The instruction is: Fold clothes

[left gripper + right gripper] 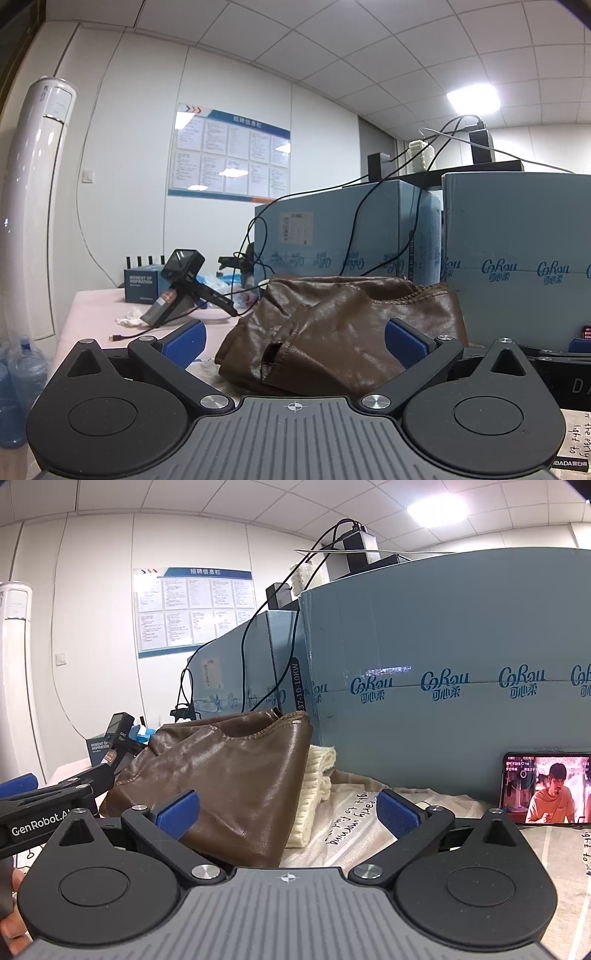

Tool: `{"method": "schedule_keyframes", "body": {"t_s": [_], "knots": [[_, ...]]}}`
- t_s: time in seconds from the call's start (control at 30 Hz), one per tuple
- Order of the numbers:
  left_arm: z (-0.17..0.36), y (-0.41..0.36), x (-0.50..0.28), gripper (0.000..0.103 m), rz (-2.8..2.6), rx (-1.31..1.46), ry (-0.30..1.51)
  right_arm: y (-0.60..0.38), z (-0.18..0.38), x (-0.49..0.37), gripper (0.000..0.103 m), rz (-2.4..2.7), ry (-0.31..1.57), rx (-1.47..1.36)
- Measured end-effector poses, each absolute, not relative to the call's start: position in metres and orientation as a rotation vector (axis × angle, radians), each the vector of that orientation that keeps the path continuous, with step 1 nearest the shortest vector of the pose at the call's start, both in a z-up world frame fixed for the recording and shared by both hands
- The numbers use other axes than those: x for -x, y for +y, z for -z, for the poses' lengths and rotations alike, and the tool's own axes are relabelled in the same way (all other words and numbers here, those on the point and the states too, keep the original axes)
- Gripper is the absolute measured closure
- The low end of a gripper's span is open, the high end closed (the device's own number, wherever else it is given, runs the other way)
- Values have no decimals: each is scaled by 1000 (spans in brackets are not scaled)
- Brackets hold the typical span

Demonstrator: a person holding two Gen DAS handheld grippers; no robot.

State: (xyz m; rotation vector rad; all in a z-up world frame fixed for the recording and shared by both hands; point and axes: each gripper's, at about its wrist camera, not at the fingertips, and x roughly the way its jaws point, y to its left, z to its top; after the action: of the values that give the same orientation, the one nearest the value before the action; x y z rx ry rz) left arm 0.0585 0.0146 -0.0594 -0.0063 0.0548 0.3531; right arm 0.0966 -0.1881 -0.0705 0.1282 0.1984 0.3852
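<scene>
Leather, brown and glossy: the garment (332, 328) sits heaped on the surface (99, 306), slumped against the blue boxes (443, 657) behind it, with a stitched hem along its top edge and a cream knit (314, 794) tucked under its right side. The left tongs (295, 339) are released, jaws spread wide just short of the heap's near edge. The right tongs (288, 812) are also released, facing its lower right corner. Neither grips anything.

My reading is that the fold has not begun; the garment looks crumpled rather than laid flat. Leather like this is likely stiff and slippery, so bite deep on a seamed edge or corner instead of a smooth panel. Take two corners of the same edge, lift together, and spread it flat on the printed cloth (369, 834) before creasing. Keep clear of the phone (546, 790) propped at right and the cables (258, 236) behind.
</scene>
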Motion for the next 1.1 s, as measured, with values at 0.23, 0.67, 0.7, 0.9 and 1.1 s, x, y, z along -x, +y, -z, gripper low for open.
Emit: {"method": "schedule_keyframes", "body": {"t_s": [0.23, 0.67, 0.7, 0.9, 1.1], "knots": [[59, 15, -59, 0, -345, 9, 54, -189, 71, -97, 0, -389, 199, -134], [59, 14, -59, 0, -330, 11, 54, -188, 71, -97, 0, -389, 204, -134], [59, 14, -59, 0, -329, 11, 54, -189, 71, -97, 0, -390, 204, -134], [59, 15, -59, 0, -324, 12, 54, -189, 71, -97, 0, -391, 208, -134], [59, 15, -60, 0, -321, 13, 57, -188, 71, -98, 0, -391, 211, -132]]}}
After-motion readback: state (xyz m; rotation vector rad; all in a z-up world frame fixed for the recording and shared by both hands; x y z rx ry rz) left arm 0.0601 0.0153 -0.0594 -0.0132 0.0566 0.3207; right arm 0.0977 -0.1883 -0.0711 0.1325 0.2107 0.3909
